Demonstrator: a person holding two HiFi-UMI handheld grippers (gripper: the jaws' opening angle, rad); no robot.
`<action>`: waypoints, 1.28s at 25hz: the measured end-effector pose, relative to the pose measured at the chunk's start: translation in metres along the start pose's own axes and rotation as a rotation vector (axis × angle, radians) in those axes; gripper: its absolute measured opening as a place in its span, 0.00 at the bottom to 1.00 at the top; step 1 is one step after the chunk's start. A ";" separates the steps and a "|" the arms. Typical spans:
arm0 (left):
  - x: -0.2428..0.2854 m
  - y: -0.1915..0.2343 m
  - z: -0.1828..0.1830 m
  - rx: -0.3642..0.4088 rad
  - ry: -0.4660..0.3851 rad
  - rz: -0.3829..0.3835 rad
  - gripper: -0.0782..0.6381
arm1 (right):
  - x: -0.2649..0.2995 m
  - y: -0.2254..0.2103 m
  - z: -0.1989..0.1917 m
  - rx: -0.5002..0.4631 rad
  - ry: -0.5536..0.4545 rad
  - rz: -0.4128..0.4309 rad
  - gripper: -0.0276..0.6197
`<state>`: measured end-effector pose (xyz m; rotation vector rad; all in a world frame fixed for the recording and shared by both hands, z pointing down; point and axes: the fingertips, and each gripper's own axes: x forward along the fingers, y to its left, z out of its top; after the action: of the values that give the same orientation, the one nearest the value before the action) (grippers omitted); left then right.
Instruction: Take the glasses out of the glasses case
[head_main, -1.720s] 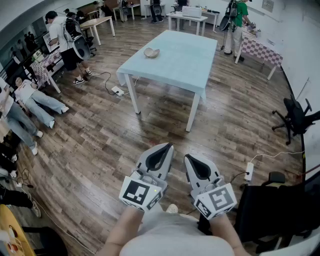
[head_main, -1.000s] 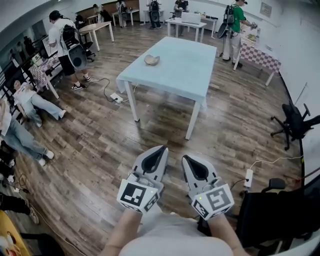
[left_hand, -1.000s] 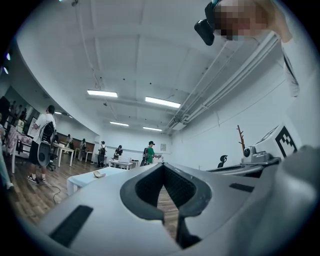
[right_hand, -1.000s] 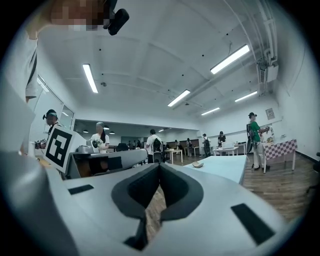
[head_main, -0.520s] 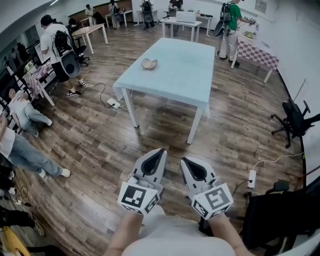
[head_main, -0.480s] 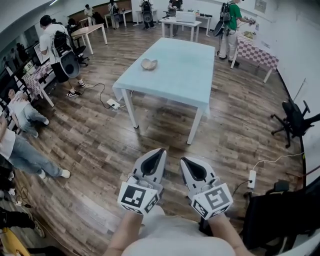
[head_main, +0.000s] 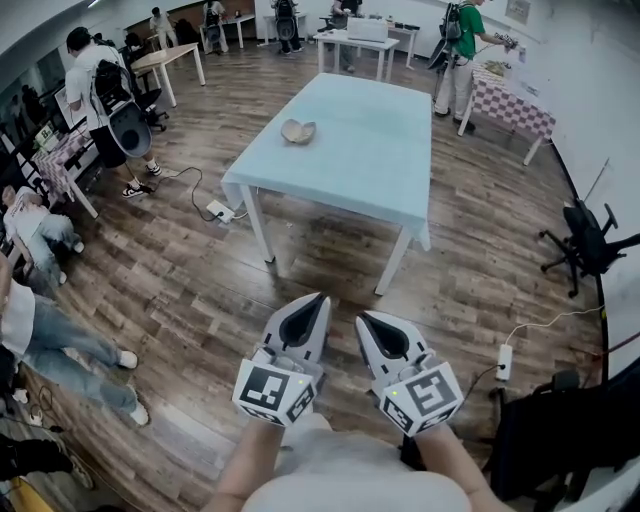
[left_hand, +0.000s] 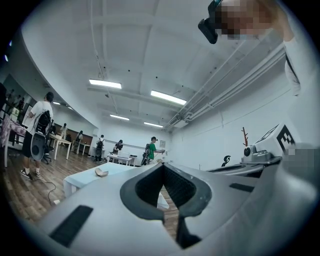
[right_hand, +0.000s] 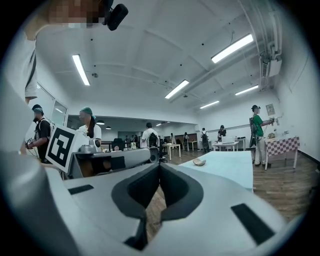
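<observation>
left gripper (head_main: 318, 299): jaws together, empty, level, pointing forward | right gripper (head_main: 362, 318): same, just beside | case (head_main: 298, 131) on surface (head_main: 375, 150), well apart

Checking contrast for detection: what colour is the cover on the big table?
Pale blue table cover, best seen in the head view.

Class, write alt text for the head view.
The left hand-held gripper and right hand-held gripper, both shut and empty, point toward a light blue table bearing a small tan object. People stand around the room.
</observation>
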<state>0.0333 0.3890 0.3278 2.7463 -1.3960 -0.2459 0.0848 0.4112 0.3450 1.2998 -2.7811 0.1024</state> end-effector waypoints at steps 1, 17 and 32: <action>0.002 0.006 0.000 -0.003 0.001 -0.001 0.12 | 0.007 0.000 0.001 -0.001 0.001 -0.001 0.06; 0.035 0.088 -0.008 -0.005 0.046 -0.115 0.12 | 0.108 -0.007 0.002 0.029 -0.017 -0.095 0.05; 0.070 0.151 -0.010 -0.021 0.021 -0.062 0.12 | 0.169 -0.033 0.001 0.021 -0.001 -0.072 0.05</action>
<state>-0.0453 0.2426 0.3473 2.7698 -1.2968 -0.2330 0.0021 0.2609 0.3604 1.4036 -2.7380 0.1278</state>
